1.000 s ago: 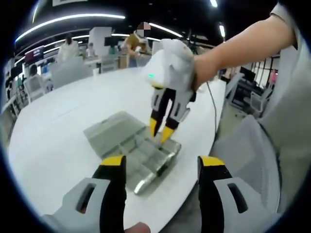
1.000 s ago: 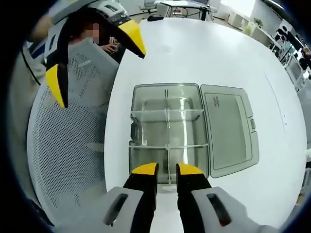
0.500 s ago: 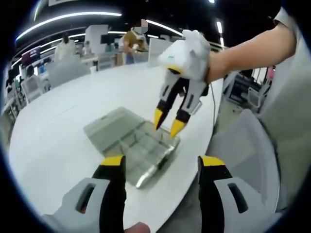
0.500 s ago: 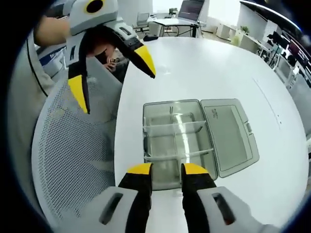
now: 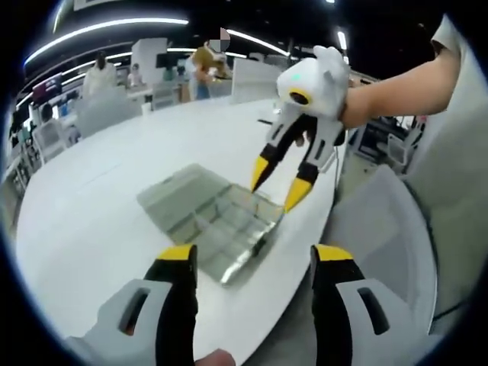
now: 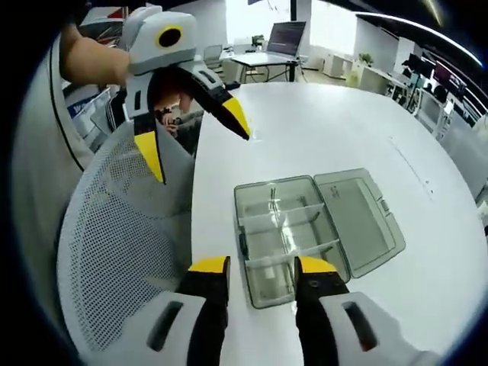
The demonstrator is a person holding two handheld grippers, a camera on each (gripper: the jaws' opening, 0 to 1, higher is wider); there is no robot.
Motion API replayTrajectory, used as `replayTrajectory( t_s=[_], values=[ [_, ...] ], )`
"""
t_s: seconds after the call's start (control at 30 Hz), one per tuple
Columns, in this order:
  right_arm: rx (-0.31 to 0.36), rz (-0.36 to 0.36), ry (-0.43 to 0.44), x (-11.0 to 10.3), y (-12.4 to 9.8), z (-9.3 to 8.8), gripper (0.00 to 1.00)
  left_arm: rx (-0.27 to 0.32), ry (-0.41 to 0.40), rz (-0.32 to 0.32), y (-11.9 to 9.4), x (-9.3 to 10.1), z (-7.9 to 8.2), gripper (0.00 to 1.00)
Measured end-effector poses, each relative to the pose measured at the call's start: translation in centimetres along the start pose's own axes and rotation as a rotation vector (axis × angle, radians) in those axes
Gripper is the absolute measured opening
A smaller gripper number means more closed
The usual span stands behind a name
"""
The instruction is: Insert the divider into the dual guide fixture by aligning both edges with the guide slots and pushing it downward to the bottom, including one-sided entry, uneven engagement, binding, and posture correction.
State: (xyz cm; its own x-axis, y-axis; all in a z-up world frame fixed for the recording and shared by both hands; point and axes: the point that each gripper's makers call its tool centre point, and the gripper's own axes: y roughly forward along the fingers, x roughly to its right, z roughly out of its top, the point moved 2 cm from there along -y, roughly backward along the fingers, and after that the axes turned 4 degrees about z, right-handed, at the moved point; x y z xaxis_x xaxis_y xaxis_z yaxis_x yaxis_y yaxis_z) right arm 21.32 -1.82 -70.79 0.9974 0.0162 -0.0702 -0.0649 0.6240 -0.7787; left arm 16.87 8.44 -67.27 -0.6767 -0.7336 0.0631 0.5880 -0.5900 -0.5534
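A clear plastic box (image 6: 286, 245) lies on the white table (image 6: 305, 130), its lid (image 6: 358, 221) folded open to one side. Thin clear dividers (image 6: 279, 218) stand across the inside of the box. My right gripper (image 6: 261, 267) hangs above the box's near end, open, with nothing between its jaws. From the left gripper view the same box (image 5: 215, 221) sits ahead, and the right gripper (image 5: 278, 185) hovers over its far right corner. My left gripper (image 5: 254, 255) is open and empty, held back from the box; it also appears as the left gripper (image 6: 194, 141), raised over the chair.
A grey mesh chair (image 6: 114, 244) stands against the table edge (image 6: 191, 221) on the box's side. More white tables and standing people (image 5: 103, 72) fill the background. A person's bare forearm (image 5: 404, 84) carries the right gripper.
The right gripper's jaws have gone from nearly shut around a divider's top edge to open, and it has lifted up and away from the box. The left gripper stays open.
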Motion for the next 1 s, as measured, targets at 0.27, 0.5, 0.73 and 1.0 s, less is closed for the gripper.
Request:
replayTrajectory(
  t_s=[0.27,0.5,0.73,1.0],
  values=[
    [0.093,-0.021,0.070,-0.6,-0.8,0.3,0.36,0.000,0.006,0.015,-0.6,-1.3,-0.2,0.59],
    [0.124,-0.037,0.092,-1.2,-1.2,0.0,0.40,-0.010,0.009,0.035,-1.3,-2.7,-0.7,0.59],
    [0.154,-0.056,0.122,-1.6,-1.6,-0.4,0.45,-0.021,0.012,0.045,-1.6,-3.4,-1.2,0.59],
    [0.167,-0.062,0.132,-2.3,-1.9,-1.0,0.50,-0.032,0.015,0.059,-2.0,-4.1,-1.7,0.59]
  ],
)
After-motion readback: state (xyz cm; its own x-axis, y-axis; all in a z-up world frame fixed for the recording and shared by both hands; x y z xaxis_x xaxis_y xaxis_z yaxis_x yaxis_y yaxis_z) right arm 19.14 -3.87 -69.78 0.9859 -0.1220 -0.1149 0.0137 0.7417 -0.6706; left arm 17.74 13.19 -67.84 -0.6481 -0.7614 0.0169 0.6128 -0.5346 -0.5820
